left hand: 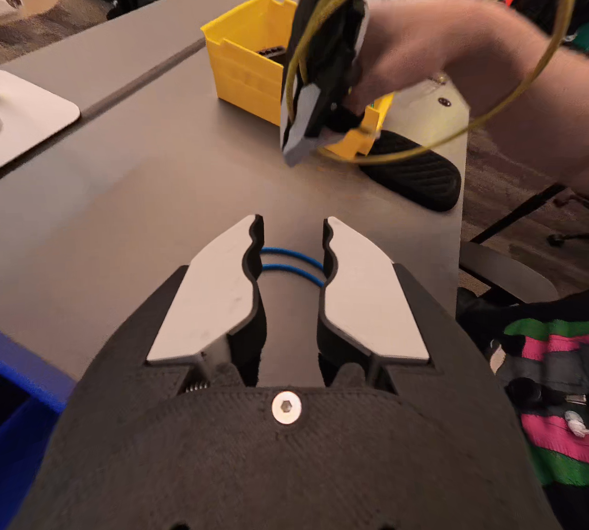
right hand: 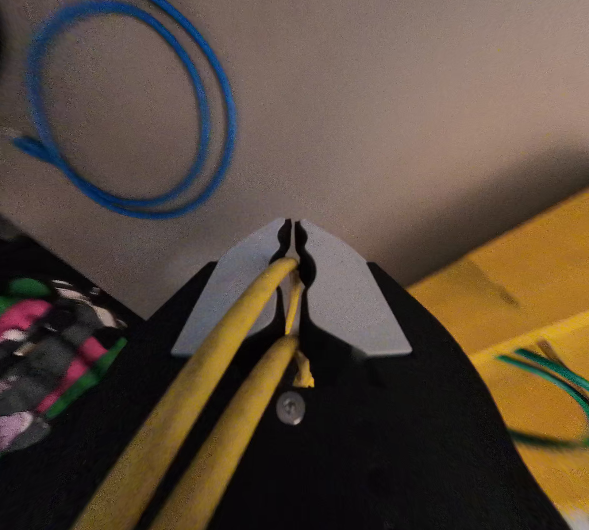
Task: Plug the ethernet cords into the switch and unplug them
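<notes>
While the left gripper (left hand: 293,228) hangs low in the left wrist view with its fingers spread wide and nothing between them, two arcs of the blue cord (left hand: 291,259) show through the gap, lying on the grey table (left hand: 143,148) beneath. In the upper centre of that view the right gripper (left hand: 294,151), held by a hand (left hand: 430,46), points down at the table just in front of the yellow bin (left hand: 245,68); a yellow cord (left hand: 557,36) loops from it up and round the wrist at upper right. A dark ported edge shows inside the bin, too blurred to tell what it is. A black ribbed pad (left hand: 417,173) lies right of the bin. In the right wrist view the right gripper (right hand: 293,224) is clenched on the yellow cord (right hand: 223,355), two strands running back over its left finger toward the lower left. The blue cord (right hand: 210,100) lies coiled at upper left on the table (right hand: 382,68), well apart from the fingertips. The bin (right hand: 494,291) fills the right edge, with green cord (right hand: 554,377) at lower right.
</notes>
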Available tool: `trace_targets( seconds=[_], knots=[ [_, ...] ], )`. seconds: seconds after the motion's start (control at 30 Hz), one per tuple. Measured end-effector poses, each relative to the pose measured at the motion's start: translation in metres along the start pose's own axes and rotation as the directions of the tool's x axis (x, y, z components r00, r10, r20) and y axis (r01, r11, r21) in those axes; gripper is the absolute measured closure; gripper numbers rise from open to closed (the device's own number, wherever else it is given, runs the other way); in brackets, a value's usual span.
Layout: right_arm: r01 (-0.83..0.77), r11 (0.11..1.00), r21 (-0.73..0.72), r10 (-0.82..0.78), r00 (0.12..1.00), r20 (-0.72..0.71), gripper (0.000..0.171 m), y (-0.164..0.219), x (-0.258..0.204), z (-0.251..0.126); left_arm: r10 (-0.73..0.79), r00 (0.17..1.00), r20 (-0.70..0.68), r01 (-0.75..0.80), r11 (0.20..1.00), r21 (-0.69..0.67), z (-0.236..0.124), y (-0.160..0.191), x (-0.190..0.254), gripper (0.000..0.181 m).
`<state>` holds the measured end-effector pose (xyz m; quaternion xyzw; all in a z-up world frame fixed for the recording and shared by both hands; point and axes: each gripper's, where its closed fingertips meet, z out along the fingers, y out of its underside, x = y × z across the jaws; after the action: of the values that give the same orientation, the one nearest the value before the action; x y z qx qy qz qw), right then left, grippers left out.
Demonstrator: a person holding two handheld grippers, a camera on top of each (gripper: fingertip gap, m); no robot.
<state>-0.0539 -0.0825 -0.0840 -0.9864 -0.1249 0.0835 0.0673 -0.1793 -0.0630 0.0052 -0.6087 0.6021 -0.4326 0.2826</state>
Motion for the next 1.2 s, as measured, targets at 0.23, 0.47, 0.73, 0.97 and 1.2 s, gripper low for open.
trace_targets(
  seconds=[0.23,0.47,0.73,0.97,1.2],
  knots=[
    [-0.153,0.930,-0.334,-0.009,0.899,-0.438,0.170,0.045,0.093,-0.065,-0.001,0.999,-0.044,0.000,1.000,-0.022,0.017,0.016,0.015,0.150],
    [-0.294,0.912,-0.288,0.191,0.922,-0.336,0.169,0.082,0.125,-0.119,-0.008,0.999,-0.040,0.006,0.999,-0.048,0.020,0.030,0.018,0.150],
    [-0.312,0.939,-0.144,0.280,0.937,-0.207,0.168,0.132,0.162,-0.184,-0.043,0.997,-0.062,0.041,0.999,-0.033,0.015,0.041,0.023,0.151],
    [-0.173,0.970,-0.168,0.111,0.940,-0.324,0.169,0.175,0.210,-0.188,-0.060,0.996,-0.070,0.060,0.998,-0.008,0.012,0.043,0.026,0.152],
    [0.153,0.876,-0.457,-0.298,0.918,-0.262,0.168,0.178,0.207,-0.124,-0.072,0.995,-0.065,0.070,0.997,-0.021,0.017,0.041,0.026,0.152]
  ],
)
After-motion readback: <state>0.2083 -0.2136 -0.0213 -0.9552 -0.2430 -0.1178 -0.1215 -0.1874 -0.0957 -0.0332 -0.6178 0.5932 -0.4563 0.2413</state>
